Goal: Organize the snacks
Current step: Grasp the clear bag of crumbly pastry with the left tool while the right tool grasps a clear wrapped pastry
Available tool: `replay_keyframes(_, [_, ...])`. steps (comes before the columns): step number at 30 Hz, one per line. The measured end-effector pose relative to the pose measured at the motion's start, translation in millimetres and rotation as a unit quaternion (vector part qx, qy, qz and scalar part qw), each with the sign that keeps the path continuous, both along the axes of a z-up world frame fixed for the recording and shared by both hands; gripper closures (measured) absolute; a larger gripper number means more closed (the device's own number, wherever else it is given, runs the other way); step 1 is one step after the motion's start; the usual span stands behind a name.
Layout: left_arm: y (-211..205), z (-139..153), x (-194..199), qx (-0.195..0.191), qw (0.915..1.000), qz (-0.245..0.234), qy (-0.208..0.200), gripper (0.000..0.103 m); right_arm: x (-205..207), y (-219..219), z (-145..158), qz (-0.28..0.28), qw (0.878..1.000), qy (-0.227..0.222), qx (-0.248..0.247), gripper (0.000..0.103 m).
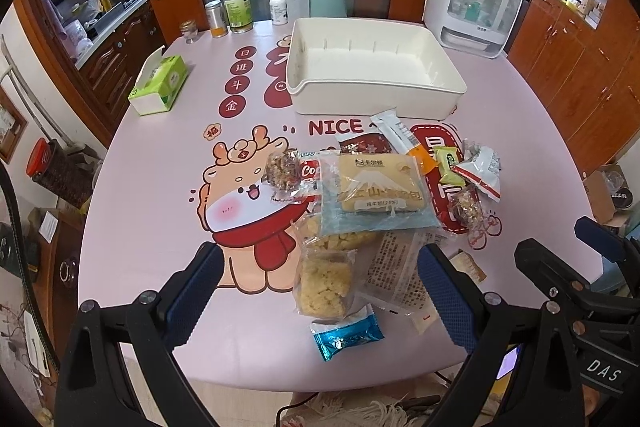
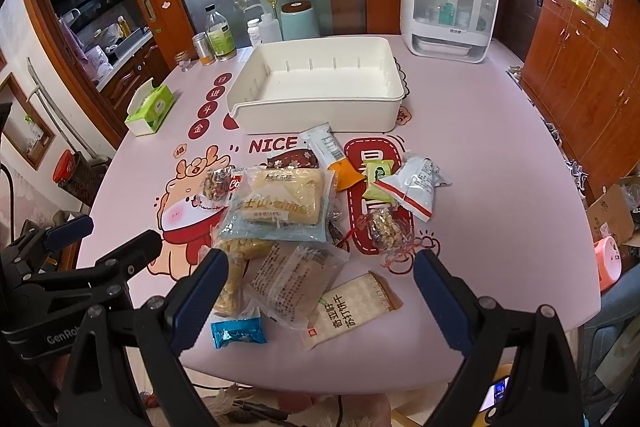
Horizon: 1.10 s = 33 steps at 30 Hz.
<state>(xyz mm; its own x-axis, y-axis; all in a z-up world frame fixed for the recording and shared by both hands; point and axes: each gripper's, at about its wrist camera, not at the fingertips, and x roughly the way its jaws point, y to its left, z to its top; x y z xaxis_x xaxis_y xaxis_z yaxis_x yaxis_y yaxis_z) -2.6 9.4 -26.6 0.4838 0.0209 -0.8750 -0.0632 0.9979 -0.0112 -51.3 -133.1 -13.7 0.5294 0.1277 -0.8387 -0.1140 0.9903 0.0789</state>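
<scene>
A pile of wrapped snacks lies on the pink table in front of an empty white bin (image 1: 376,67) (image 2: 320,83). On top is a large blue bread pack (image 1: 376,195) (image 2: 280,207). Around it lie a yellow crispy bar (image 1: 324,283), a small blue candy (image 1: 346,337) (image 2: 238,333), a soda cracker pack (image 2: 352,311), a white chip bag (image 1: 480,171) (image 2: 416,187) and a small green pack (image 1: 448,167) (image 2: 378,179). My left gripper (image 1: 320,291) is open above the near edge of the pile. My right gripper (image 2: 320,299) is open, to its right, above the near snacks.
A green tissue box (image 1: 160,85) (image 2: 150,109) sits at the table's left. Bottles and jars (image 1: 238,7) (image 2: 218,35) stand along the far edge, with a white appliance (image 1: 472,7) (image 2: 450,7) at the far right. Wooden cabinets (image 2: 580,67) stand right.
</scene>
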Motion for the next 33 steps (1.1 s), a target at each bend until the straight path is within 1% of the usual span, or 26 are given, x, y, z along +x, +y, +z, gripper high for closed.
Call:
replay_keyframes(7, [5.4,-9.8,5.0,-0.002,0.9998,0.001,0.018,0.007,5.2,4.3,-7.0,0.003,1.000,0.011,-0.008,0.008])
replay_keyframes(14, [24.2,-31.8,9.9,-0.009,0.9984,0.027,0.049,0.007,8.2,-0.4,-25.7,-0.005,0.999,0.031,-0.013,0.008])
replay_keyframes(18, [29.3,-49.1,9.8,-0.010,0.9970,0.032,0.070,0.007,12.1,-5.5,-43.6,-0.009,0.998,0.055,-0.005,0.008])
replay_keyframes(22, [32.1,-69.2,10.6,-0.006,0.9964,0.032,0.078,0.007,16.7,-6.9,-63.6,-0.008,0.997,0.079,0.001,0.009])
replay_keyframes(30, [25.3,-120.8,19.1,-0.005,0.9935,0.006,0.113,0.007,32.5,-5.7,-106.4,0.000,0.993,0.113,0.024,0.009])
replay_keyframes(33, [21.0,-138.0,22.0,-0.006,0.9923,-0.002,0.124,0.007,41.4,-6.5,-125.0,-0.003,0.989,0.139,0.041,0.009])
